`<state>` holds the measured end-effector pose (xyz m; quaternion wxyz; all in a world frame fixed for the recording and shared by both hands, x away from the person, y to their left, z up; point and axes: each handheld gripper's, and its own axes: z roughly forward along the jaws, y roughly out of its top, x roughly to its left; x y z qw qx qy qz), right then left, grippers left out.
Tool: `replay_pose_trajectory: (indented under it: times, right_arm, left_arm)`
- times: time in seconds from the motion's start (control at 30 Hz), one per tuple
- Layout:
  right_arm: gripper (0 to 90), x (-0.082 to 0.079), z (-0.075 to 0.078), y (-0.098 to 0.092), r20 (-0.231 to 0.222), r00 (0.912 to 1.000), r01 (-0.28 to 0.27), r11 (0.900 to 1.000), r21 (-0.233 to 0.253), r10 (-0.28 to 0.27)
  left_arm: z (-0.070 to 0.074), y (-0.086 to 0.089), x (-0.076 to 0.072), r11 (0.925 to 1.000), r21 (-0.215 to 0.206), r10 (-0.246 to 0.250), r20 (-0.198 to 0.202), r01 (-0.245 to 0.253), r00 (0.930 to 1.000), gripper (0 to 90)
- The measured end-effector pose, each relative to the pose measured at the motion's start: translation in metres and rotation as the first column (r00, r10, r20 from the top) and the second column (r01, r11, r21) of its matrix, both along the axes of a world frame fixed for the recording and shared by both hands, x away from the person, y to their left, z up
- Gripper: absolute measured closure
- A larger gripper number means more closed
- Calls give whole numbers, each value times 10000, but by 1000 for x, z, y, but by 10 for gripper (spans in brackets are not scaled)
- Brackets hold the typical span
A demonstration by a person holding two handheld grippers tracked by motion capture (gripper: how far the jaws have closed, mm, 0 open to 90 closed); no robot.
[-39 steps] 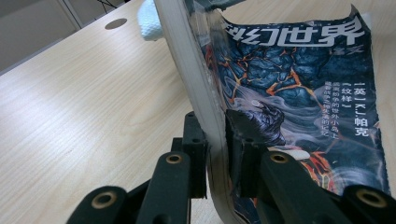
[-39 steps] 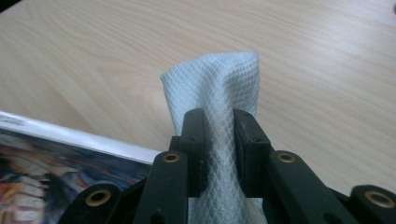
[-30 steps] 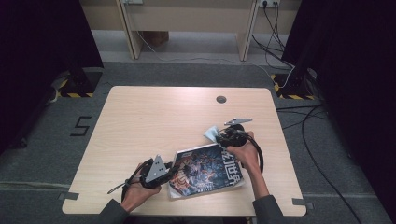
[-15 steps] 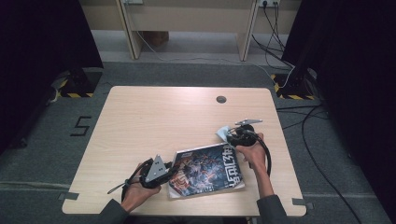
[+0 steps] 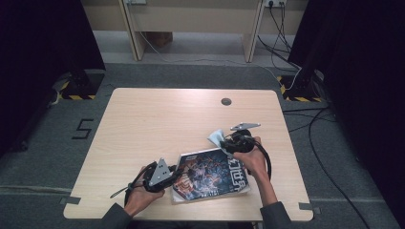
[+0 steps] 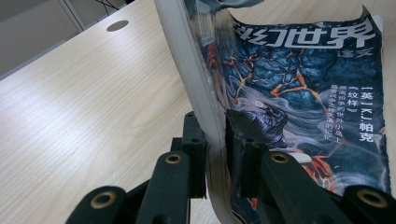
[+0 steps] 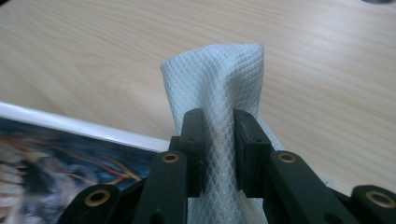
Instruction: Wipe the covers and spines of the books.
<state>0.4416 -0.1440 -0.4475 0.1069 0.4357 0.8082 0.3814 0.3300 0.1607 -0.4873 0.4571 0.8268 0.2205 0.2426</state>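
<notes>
Two grippers are working a magazine and a cloth at the table's near edge.

From above, the left gripper (image 5: 177, 172) is pinning the magazine (image 5: 210, 172) steady, seemingly for wiping. Its own view: jaws clenching the magazine's (image 6: 299, 84) edge. The right gripper (image 7: 219, 140) is pinching the cloth (image 7: 219, 79), bunched upright just beyond the cover.
</notes>
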Motion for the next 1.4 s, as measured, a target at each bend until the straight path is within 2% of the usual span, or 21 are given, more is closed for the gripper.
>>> replay_pose_trajectory:
  times: [0.1, 0.17, 0.37, 0.67, 0.73, 0.9, 1.0, 1.13, 1.2, 1.4]
  right_arm:
    - [760, 7, -8, -14, -223, 9981, 579, 9983, -117, -582]
    - [760, 11, -14, -26, -223, 9937, 1090, 9928, -502, -1102]
    - [760, 18, -26, -50, -456, 9813, 1841, 9810, -615, -1871]
    - [759, 19, -27, -49, -427, 9838, 1716, 9836, -552, -1740]
    - [760, 17, -25, -46, -435, 9879, 1479, 9885, -324, -1492]
    - [763, 14, -16, -30, -261, 9954, 915, 9957, -157, -919]
    - [762, 20, -18, -30, -231, 9940, 1055, 9930, -538, -1069]
    - [763, 26, -25, -35, -395, 9899, 1336, 9892, -608, -1361]
    - [764, 31, -29, -43, -464, 9849, 1632, 9840, -715, -1667]
    - [765, 31, -31, -52, -523, 9802, 1869, 9795, -746, -1910]
  left_arm:
    - [0, 0, 1, 10000, -3, -21, 4, 21, 10000, 780]
    - [0, 1, 0, 10000, -65, -6, -39, 6, 10000, 781]
    - [0, 1, 1, 10000, -40, -3, -29, 3, 10000, 779]
    - [-1, 1, 2, 10000, -62, -37, -66, 37, 10000, 778]
    - [-1, 1, 1, 10000, -77, -38, -32, 38, 10000, 778]
    - [0, 1, 1, 9999, -85, -85, 2, 85, 10000, 778]
    - [0, 1, 1, 9999, -72, -94, 41, 95, 9999, 778]
    - [-1, 1, 1, 10000, -31, -85, 28, 85, 10000, 777]
    - [0, 1, 1, 9999, -65, -108, 25, 108, 9999, 775]
    - [0, 1, 1, 9999, -66, -98, 44, 98, 9999, 775]
